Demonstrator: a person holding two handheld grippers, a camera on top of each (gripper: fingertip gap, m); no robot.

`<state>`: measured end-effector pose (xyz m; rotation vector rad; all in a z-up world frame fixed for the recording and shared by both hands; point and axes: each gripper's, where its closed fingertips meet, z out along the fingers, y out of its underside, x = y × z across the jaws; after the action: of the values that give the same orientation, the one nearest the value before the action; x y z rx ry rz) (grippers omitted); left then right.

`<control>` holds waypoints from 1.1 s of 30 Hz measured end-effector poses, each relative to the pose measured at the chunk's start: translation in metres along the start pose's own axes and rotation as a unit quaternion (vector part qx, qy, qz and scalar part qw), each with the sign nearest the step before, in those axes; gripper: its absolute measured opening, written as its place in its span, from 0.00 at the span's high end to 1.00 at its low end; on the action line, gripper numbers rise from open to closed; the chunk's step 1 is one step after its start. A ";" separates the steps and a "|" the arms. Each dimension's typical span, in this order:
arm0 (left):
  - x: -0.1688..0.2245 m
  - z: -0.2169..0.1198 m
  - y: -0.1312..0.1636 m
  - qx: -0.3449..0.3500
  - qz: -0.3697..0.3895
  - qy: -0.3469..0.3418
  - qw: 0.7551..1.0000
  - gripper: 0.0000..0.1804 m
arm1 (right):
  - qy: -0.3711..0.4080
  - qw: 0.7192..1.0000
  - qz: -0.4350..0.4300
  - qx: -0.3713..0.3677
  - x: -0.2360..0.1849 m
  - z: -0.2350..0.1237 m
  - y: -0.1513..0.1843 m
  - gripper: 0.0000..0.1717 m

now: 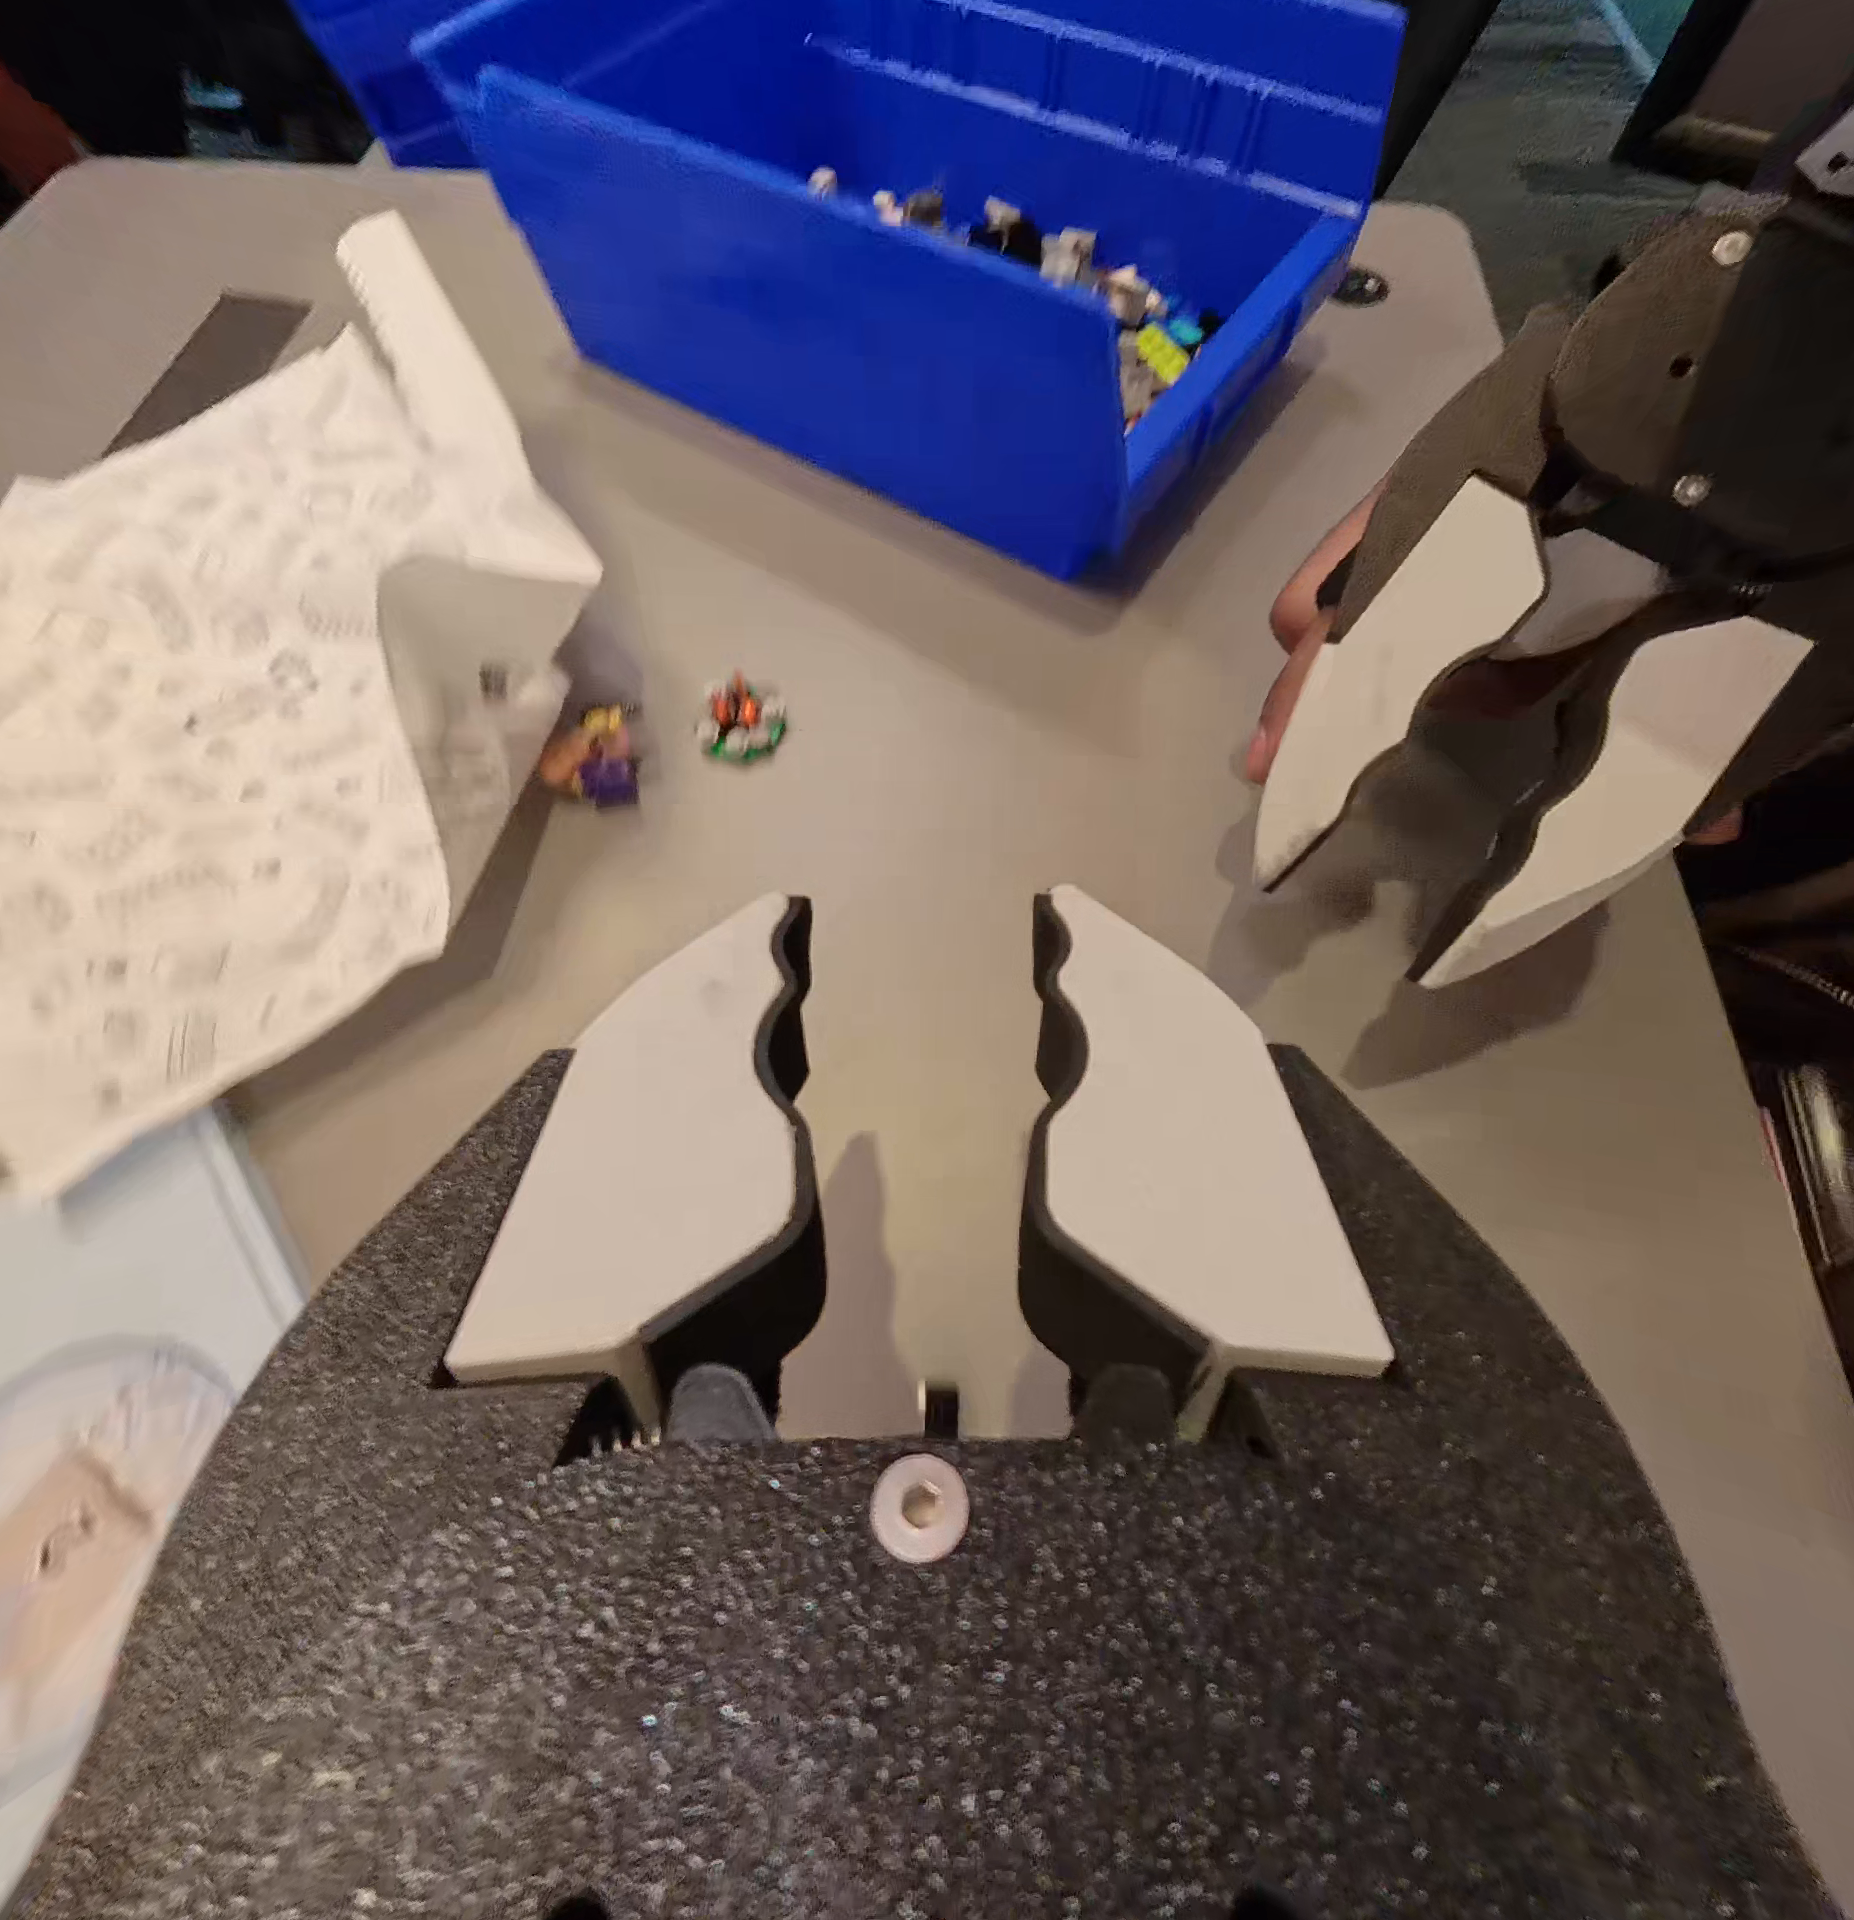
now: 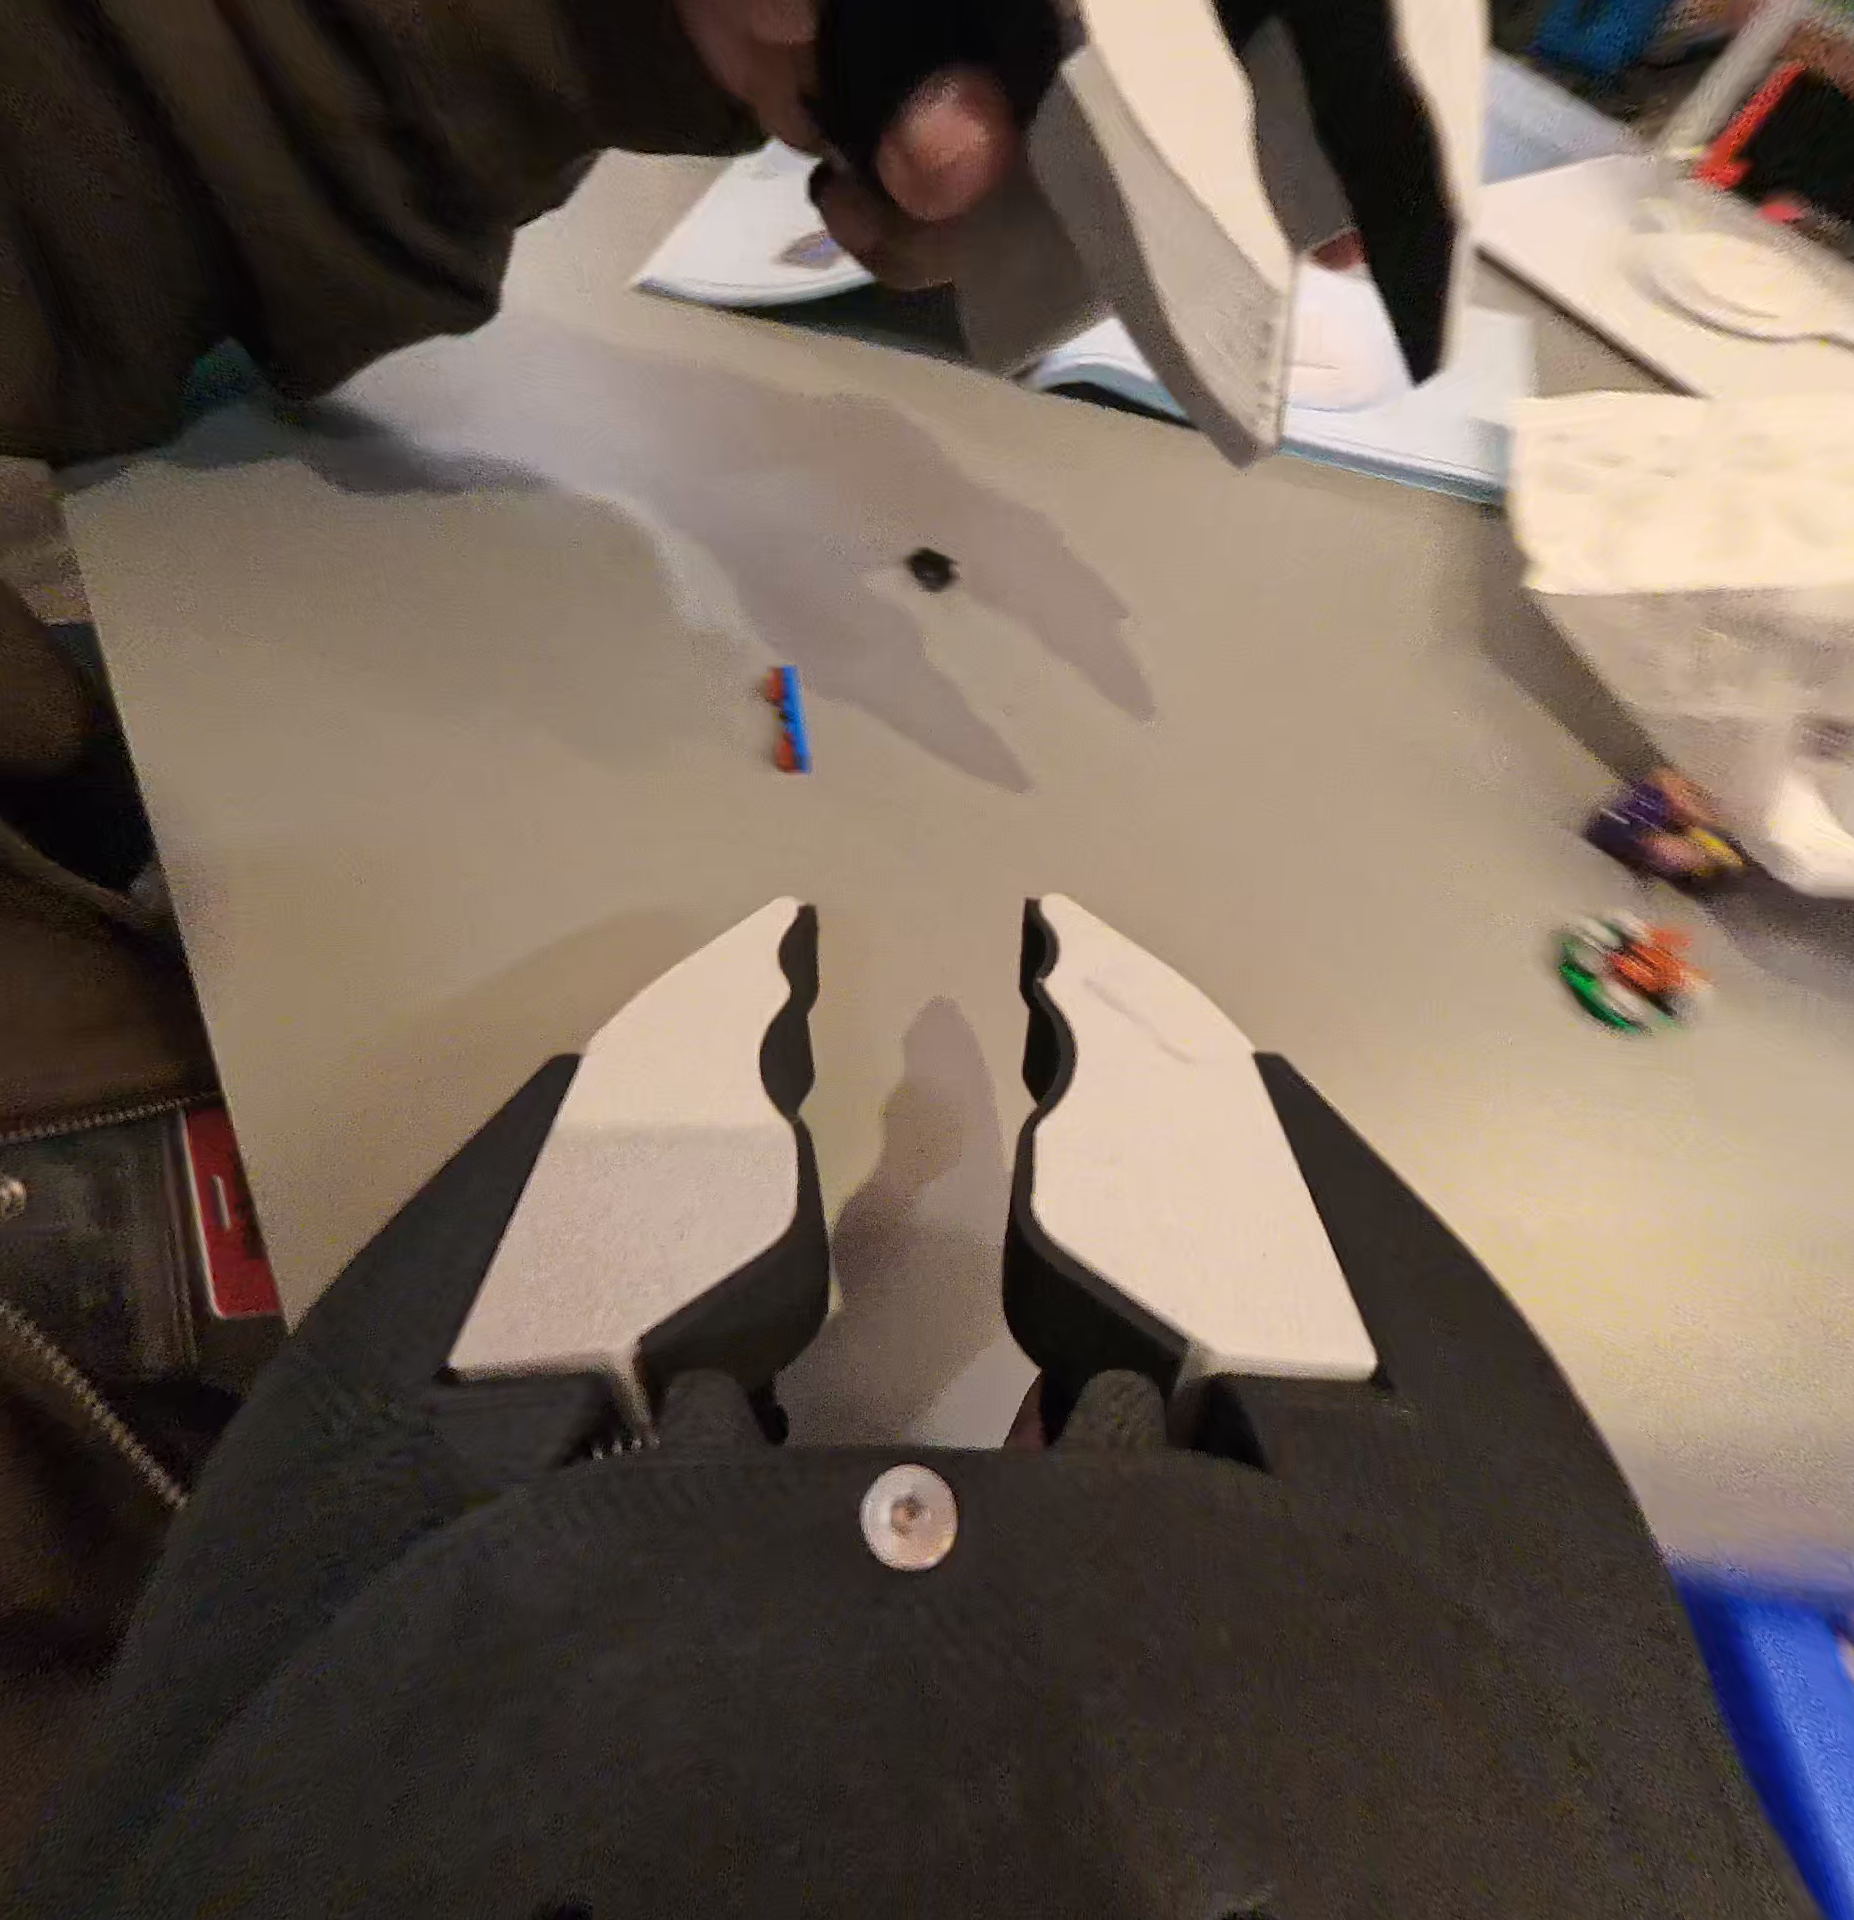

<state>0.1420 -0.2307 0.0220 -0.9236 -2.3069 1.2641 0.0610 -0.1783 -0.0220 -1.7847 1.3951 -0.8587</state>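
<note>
My left gripper is open over the grey table, with nothing between its pads. Ahead of it lie a small green, white and orange brick build and a purple and yellow brick piece. My right gripper is open too, with bare table between its pads. It also shows in the left wrist view at the right, held by a hand. Ahead of it lie a small blue and red brick piece and a small black piece. The green build and the purple piece show at its right.
A blue bin with several small bricks stands at the back. A printed paper sheet over a white box lies at the left. The left gripper hangs at the top of the right wrist view. Booklets lie behind it. Between my left fingertips and the small black piece there is roughly 12 cm. Look for it in the left wrist view too.
</note>
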 end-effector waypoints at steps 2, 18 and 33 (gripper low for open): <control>-0.002 -0.016 0.024 0.000 -0.013 -0.018 1.000 0.78 | -0.029 0.999 -0.020 -0.023 -0.018 0.029 -0.005 0.78; 0.062 -0.026 0.105 -0.086 0.081 0.077 0.990 0.82 | -0.067 0.992 -0.027 -0.108 -0.026 0.095 -0.006 0.97; 0.057 -0.026 0.061 0.038 -0.064 0.093 0.993 0.96 | -0.012 0.996 -0.055 0.075 -0.001 0.064 -0.052 0.91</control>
<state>0.1384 -0.1516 -0.0154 -0.8173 -2.1221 1.1539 0.1411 -0.1605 -0.0121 -1.7638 1.1929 -0.9700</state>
